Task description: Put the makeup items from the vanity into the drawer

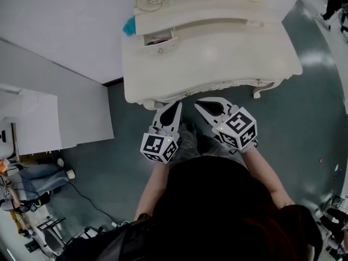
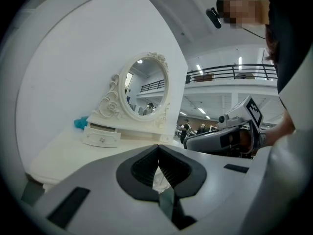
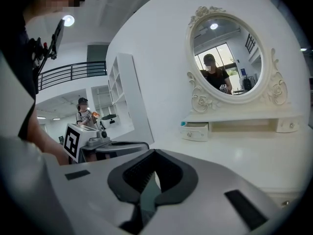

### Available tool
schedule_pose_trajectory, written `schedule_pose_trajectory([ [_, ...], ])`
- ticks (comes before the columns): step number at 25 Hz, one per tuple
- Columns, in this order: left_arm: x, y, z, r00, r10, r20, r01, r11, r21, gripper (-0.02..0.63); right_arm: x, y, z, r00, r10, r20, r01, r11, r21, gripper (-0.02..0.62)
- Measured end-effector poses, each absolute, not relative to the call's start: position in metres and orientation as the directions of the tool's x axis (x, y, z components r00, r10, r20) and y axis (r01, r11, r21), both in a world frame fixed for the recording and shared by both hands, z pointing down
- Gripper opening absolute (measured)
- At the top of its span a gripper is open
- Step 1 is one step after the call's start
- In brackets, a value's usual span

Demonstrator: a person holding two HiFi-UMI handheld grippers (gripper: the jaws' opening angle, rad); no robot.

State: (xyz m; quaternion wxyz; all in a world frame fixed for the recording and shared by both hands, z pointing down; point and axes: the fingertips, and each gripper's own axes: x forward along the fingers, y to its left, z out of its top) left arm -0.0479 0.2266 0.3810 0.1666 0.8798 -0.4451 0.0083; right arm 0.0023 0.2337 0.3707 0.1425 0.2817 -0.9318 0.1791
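The white vanity (image 1: 217,53) stands in front of me, its oval mirror (image 3: 229,58) at the back. A small drawer (image 1: 159,41) under the mirror's left end is pulled out a little, with something coloured inside. A teal item (image 1: 129,26) sits just left of the drawer (image 2: 101,138). The tabletop shows no loose makeup. My left gripper (image 1: 176,103) and right gripper (image 1: 198,102) hover side by side at the vanity's front edge, both shut and holding nothing. The left gripper (image 2: 158,147) and right gripper (image 3: 154,153) point toward the mirror.
A white cabinet (image 1: 32,118) stands at the left by the wall. A person sits on the floor (image 1: 38,178) at the lower left among cables. The vanity's carved front leg (image 1: 261,88) is at the right. Grey-green floor surrounds me.
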Motion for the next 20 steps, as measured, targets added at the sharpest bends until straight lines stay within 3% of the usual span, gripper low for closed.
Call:
schedule_pose_trajectory([
  [20, -0.109, 0.227, 0.37, 0.594, -0.777, 0.206, -0.797, -0.535, 0.28, 0.012, -0.058, 0.234, 0.362, -0.812, -0.455, 0.365, -0.564, 0.772, -0.294, 0.021],
])
